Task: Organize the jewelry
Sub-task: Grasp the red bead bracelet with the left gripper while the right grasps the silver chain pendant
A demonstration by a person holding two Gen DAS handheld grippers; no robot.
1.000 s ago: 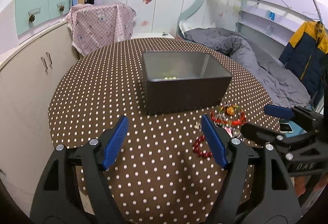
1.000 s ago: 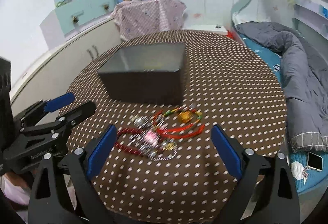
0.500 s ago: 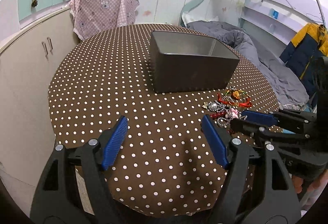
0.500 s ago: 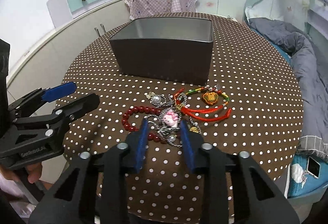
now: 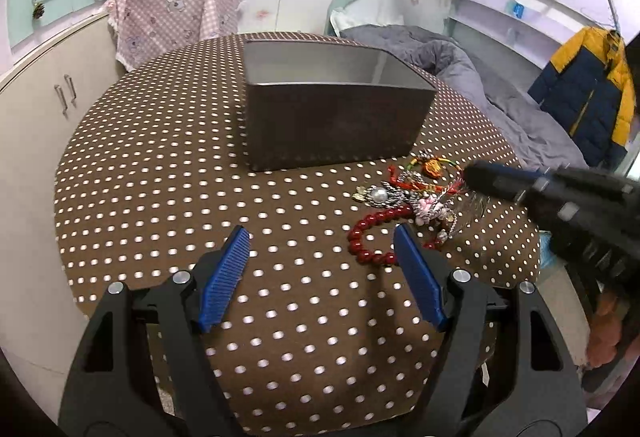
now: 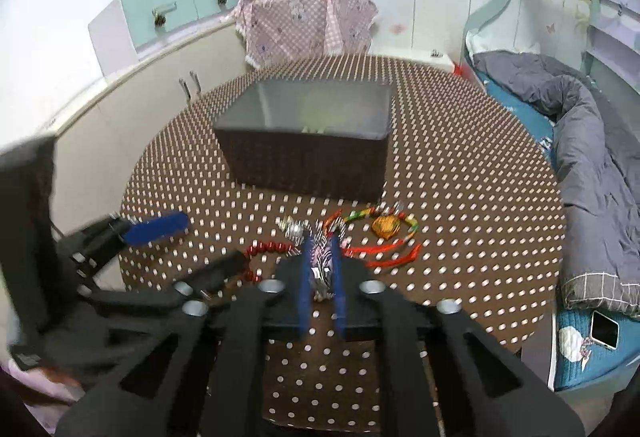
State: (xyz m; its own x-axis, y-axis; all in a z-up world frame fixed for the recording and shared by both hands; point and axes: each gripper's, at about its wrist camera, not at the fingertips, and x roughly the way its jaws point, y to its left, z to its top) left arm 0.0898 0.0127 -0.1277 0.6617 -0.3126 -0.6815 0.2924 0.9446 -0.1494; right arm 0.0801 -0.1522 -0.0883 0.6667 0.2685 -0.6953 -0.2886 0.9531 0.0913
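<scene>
A pile of jewelry lies on the brown dotted table in front of a dark open box (image 5: 332, 117) (image 6: 308, 153): a red bead bracelet (image 5: 368, 237) (image 6: 268, 249), a pearl brooch (image 5: 378, 195), a red and green cord with a gold charm (image 6: 386, 225) (image 5: 432, 167), and a silver chain piece with a pink charm (image 5: 430, 207). My right gripper (image 6: 320, 257) is shut on the silver chain piece (image 6: 321, 277) and holds it just above the pile. My left gripper (image 5: 322, 241) is open and empty, just left of the red beads.
The round table's edge (image 5: 60, 197) drops off to white cabinets (image 5: 40, 109) on the left. A bed with a grey quilt (image 6: 592, 165) is on the right. A pink-covered chair (image 6: 308, 25) stands behind the table. A phone (image 6: 604, 329) lies on the bed corner.
My right gripper has closed from wide open onto the silver chain piece and is lifting it. My left gripper has stayed open and moved closer to the box and jewelry.
</scene>
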